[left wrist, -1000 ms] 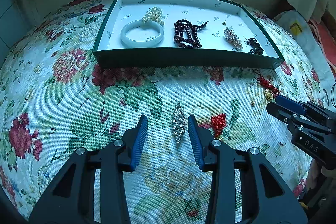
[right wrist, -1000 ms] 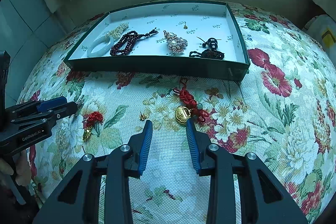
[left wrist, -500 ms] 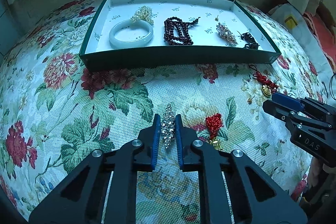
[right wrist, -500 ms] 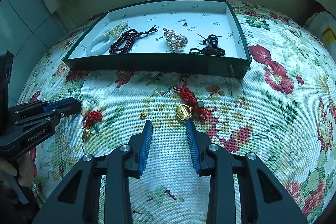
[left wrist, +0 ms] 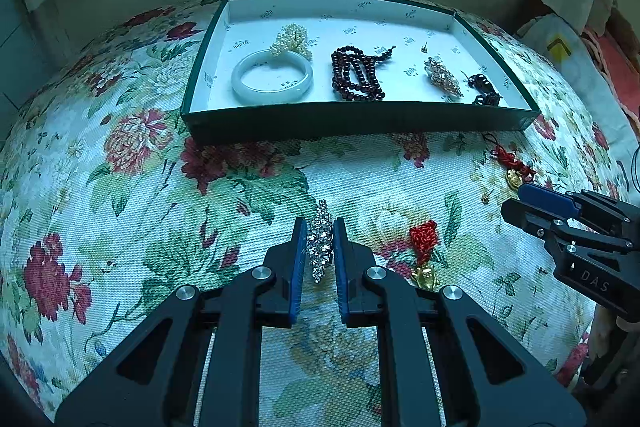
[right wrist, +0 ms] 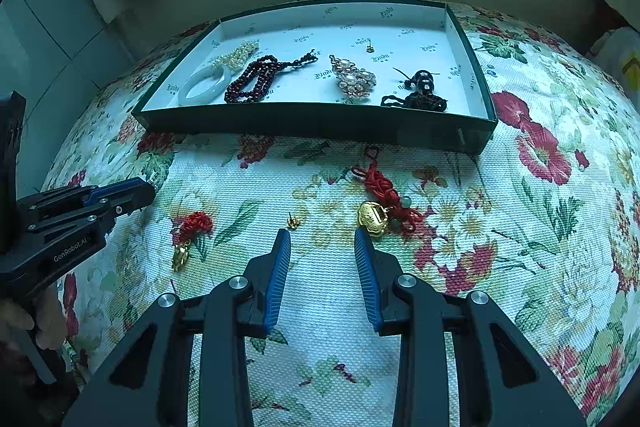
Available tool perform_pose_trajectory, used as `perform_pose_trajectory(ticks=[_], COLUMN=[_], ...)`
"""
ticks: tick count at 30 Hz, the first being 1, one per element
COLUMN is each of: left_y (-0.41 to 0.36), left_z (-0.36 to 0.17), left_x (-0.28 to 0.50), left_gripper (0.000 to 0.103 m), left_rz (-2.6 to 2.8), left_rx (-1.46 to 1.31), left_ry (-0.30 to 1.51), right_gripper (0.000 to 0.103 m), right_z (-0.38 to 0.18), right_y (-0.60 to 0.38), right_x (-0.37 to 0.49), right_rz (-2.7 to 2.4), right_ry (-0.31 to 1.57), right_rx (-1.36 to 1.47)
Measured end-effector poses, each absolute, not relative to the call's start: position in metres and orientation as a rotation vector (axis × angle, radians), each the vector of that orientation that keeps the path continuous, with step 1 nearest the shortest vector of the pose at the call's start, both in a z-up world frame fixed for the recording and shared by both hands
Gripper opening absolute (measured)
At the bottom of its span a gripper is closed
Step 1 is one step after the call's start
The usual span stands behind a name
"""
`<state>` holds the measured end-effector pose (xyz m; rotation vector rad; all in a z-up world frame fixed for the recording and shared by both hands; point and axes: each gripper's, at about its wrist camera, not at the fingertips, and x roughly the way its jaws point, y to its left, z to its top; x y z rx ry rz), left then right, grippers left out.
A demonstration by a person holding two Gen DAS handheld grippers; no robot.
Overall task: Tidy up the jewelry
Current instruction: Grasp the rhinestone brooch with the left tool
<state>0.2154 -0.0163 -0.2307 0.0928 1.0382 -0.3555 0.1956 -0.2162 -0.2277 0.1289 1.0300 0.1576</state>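
Observation:
My left gripper (left wrist: 319, 233) is shut on a long crystal brooch (left wrist: 321, 213), low over the flowered cloth; the brooch's tip sticks out past the fingertips. A red knot with a gold charm (left wrist: 423, 241) lies just to its right. In the right wrist view my right gripper (right wrist: 321, 233) stands open over the cloth with nothing between its fingers. A gold charm on a red knotted cord (right wrist: 374, 217) lies just beyond its right fingertip, and a small gold stud (right wrist: 293, 223) lies by its left one. The green tray (left wrist: 360, 123) sits beyond.
Inside the tray lie a pale bangle (left wrist: 272, 81), a pearl cluster (left wrist: 290, 41), dark red beads (left wrist: 356, 75), a pearl brooch (left wrist: 442, 77), a black bead cord (left wrist: 484, 89) and a tiny stud (left wrist: 424, 47). Pillows and a wall stand behind the bed.
My left gripper's jaws closed from wide apart onto the crystal brooch. The right gripper stayed open and in place.

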Motion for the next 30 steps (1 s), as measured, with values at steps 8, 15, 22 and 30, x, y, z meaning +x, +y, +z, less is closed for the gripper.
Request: perform_pose_trajectory(ticks=[8,15,22,30], left_y=[-0.009,-0.007,-0.007,-0.007], left_z=[-0.232,-0.233,-0.234,-0.234], left_x=[0.218,0.220,0.221,0.220], left_gripper=[0.013,0.013,0.013,0.013], left_rz=[-0.350,-0.351,-0.350,-0.348], left_rx=[0.082,0.073,0.072,0.073], left_ry=[1.039,1.041,1.040,1.037], right_gripper=[0.019,0.015,0.007,0.007], right_z=[-0.233,-0.233,-0.234,-0.233], right_y=[-0.198,-0.193,-0.196,-0.196], right_x=[0.209,0.212,0.211,0.208], right_rz=[0.191,0.182,0.170,0.161], right_ry=[1.036,1.034,1.027,1.017], right_rx=[0.104,0.071,0.068,0.068])
